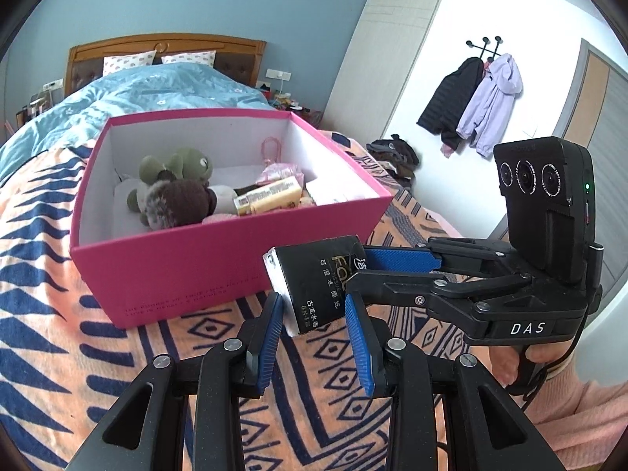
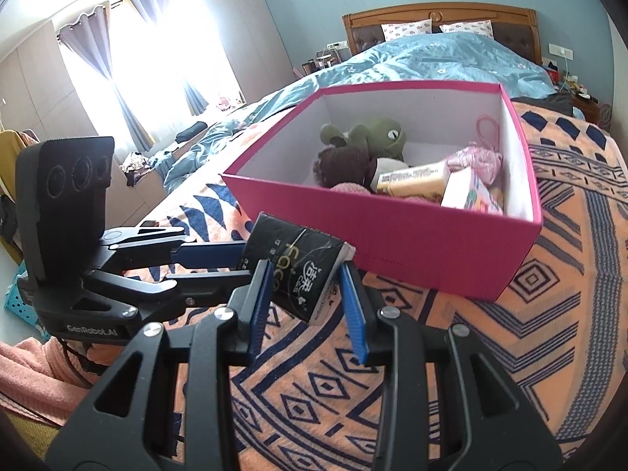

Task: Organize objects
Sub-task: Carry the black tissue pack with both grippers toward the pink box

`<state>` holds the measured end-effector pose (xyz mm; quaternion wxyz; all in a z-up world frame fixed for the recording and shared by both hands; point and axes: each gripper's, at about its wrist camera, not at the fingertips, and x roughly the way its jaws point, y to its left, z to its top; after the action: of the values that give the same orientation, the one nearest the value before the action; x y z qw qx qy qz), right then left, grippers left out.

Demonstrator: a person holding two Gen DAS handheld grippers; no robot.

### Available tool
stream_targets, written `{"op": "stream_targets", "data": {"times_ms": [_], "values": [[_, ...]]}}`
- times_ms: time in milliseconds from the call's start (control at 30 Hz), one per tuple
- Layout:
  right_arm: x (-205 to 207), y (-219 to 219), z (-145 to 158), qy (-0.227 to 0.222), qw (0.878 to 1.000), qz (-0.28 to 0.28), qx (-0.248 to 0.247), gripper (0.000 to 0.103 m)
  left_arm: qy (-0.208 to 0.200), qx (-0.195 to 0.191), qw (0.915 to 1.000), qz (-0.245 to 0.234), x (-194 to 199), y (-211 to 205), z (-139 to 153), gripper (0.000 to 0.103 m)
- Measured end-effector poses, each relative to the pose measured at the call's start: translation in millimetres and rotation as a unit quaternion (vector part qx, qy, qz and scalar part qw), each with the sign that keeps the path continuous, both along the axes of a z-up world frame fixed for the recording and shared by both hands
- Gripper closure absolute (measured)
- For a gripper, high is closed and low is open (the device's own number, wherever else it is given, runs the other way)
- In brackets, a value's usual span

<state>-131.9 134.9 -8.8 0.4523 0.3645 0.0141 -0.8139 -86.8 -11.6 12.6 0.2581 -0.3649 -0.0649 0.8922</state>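
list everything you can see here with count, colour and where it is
box: 1, pink outside and white inside, open, on the blanket
soft toys: 2, one green, one brown, inside the box at its left
yellow pack: 1, inside the box, middle
pink pouch: 1, inside the box, right side
tissue pack: 1, black, held up off the blanket in front of the box
blanket: 1, orange with navy pattern, under the box
quilt: 1, blue, behind the box
coats: 2, black and lilac, on wall hooks
left gripper: 1, black with blue pads, jaws shut on the tissue pack
right gripper: 1, same colours, jaws also shut on it
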Motion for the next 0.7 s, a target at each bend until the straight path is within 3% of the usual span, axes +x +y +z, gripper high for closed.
{"op": "stream_targets", "data": {"times_ms": [700], "values": [[-15.5,6.0,21.3,0.025,1.000,-0.014,-0.009,0.065,0.025,0.002,0.9997,-0.004,-14.7,8.2,14.1,0.070]]}}
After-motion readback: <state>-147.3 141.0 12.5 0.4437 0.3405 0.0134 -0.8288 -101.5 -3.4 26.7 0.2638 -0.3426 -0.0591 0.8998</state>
